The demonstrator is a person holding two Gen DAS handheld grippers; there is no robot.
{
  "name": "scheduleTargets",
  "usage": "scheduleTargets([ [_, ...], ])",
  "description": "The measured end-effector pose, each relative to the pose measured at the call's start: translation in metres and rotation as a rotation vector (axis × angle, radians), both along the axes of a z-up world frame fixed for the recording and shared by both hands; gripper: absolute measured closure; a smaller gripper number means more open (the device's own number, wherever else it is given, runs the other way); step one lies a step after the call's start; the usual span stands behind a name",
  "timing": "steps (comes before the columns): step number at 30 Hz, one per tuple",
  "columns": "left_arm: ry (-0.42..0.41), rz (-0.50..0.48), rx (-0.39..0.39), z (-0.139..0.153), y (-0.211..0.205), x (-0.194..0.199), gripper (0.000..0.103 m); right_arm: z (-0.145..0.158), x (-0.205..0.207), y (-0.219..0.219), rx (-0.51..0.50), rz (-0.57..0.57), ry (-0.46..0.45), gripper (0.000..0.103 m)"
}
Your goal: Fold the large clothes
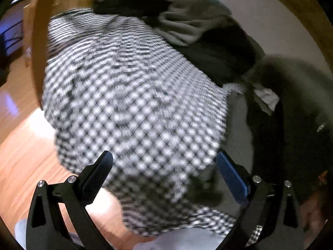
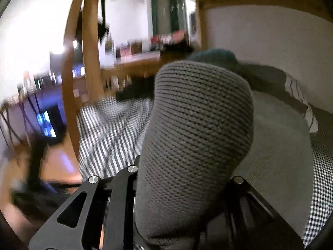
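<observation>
In the left wrist view my left gripper (image 1: 164, 162) is open, its fingers spread just above a black-and-white checked garment (image 1: 129, 95) that lies over a pile of clothes. Nothing is between its fingers. In the right wrist view my right gripper (image 2: 179, 187) is shut on a grey knitted garment (image 2: 197, 129), which bulges up over the fingers and hides their tips. The checked garment also shows behind it in the right wrist view (image 2: 108, 137). Both views are blurred by motion.
Dark and grey clothes (image 1: 218, 41) are heaped behind the checked garment, with a black garment (image 1: 295, 125) at the right. A curved wooden frame (image 2: 72, 83) stands at the left over a wooden floor (image 1: 25, 150). A white wall (image 2: 270, 41) is at the right.
</observation>
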State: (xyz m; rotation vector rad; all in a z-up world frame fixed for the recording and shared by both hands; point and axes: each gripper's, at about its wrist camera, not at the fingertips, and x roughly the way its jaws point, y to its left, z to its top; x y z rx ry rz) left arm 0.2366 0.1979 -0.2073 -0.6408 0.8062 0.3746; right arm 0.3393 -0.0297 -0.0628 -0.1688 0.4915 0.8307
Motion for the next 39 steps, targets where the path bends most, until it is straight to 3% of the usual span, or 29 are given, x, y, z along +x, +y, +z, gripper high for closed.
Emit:
scheduleTargets([
  [5, -0.001, 0.013, 0.033, 0.008, 0.019, -0.008, 0.005, -0.065, 0.008, 0.022, -0.172, -0.065, 0.118, 0.083],
  [9, -0.055, -0.024, 0.072, 0.048, 0.020, 0.006, 0.005, -0.074, -0.002, 0.034, -0.256, -0.066, 0.065, 0.078],
  [11, -0.117, -0.080, 0.099, 0.086, 0.014, 0.025, 0.005, -0.075, -0.010, 0.043, -0.310, -0.059, 0.014, 0.067],
  [12, -0.157, -0.122, 0.115, 0.106, 0.009, 0.035, 0.005, -0.076, -0.018, 0.048, -0.353, -0.048, -0.031, 0.054],
  [13, -0.194, -0.171, 0.134, 0.127, 0.003, 0.049, 0.005, -0.077, -0.032, 0.055, -0.406, -0.025, -0.093, 0.027],
  [14, -0.226, -0.249, 0.162, 0.153, -0.007, 0.073, 0.005, -0.077, -0.037, 0.051, -0.408, 0.031, -0.082, 0.010],
  [15, -0.235, -0.313, 0.185, 0.171, -0.018, 0.092, 0.005, -0.073, -0.052, 0.049, -0.386, 0.115, -0.084, 0.003],
  [16, -0.247, -0.419, 0.217, 0.191, -0.036, 0.121, 0.005, -0.067, -0.061, 0.043, -0.369, 0.127, -0.111, 0.003],
  [19, -0.257, -0.577, 0.249, 0.208, -0.078, 0.176, 0.005, -0.034, -0.090, 0.010, -0.252, 0.252, -0.111, 0.003],
  [23, -0.241, -0.651, 0.195, 0.172, -0.124, 0.237, 0.005, 0.024, -0.109, -0.054, -0.115, 0.365, -0.083, 0.003],
  [25, -0.184, -0.616, 0.184, 0.137, -0.134, 0.248, 0.005, 0.050, -0.099, -0.092, -0.054, 0.309, -0.072, 0.003],
  [27, -0.090, -0.567, 0.164, 0.090, -0.135, 0.254, 0.005, 0.060, -0.071, -0.125, -0.017, 0.161, -0.037, 0.003],
  [28, -0.028, -0.550, 0.160, 0.062, -0.137, 0.254, 0.005, 0.059, -0.050, -0.140, -0.011, 0.061, -0.006, 0.003],
  [30, -0.072, -0.506, 0.133, 0.039, -0.129, 0.238, 0.005, 0.041, -0.001, -0.159, -0.059, -0.173, 0.093, 0.003],
  [31, -0.093, -0.482, 0.115, 0.030, -0.126, 0.230, 0.005, 0.030, 0.016, -0.163, -0.084, -0.235, 0.153, 0.003],
  [33, -0.146, -0.452, 0.071, 0.021, -0.119, 0.213, 0.005, -0.001, 0.042, -0.163, -0.129, -0.243, 0.316, 0.003],
  [34, -0.171, -0.450, 0.059, 0.017, -0.117, 0.206, 0.005, -0.025, 0.046, -0.151, -0.253, -0.229, 0.371, 0.003],
  [35, -0.179, -0.460, 0.066, 0.015, -0.117, 0.202, 0.005, -0.036, 0.041, -0.144, -0.307, -0.211, 0.377, 0.003],
  [39, -0.224, -0.477, 0.082, 0.008, -0.117, 0.191, 0.005, -0.054, 0.017, -0.142, -0.355, -0.210, 0.325, 0.003],
])
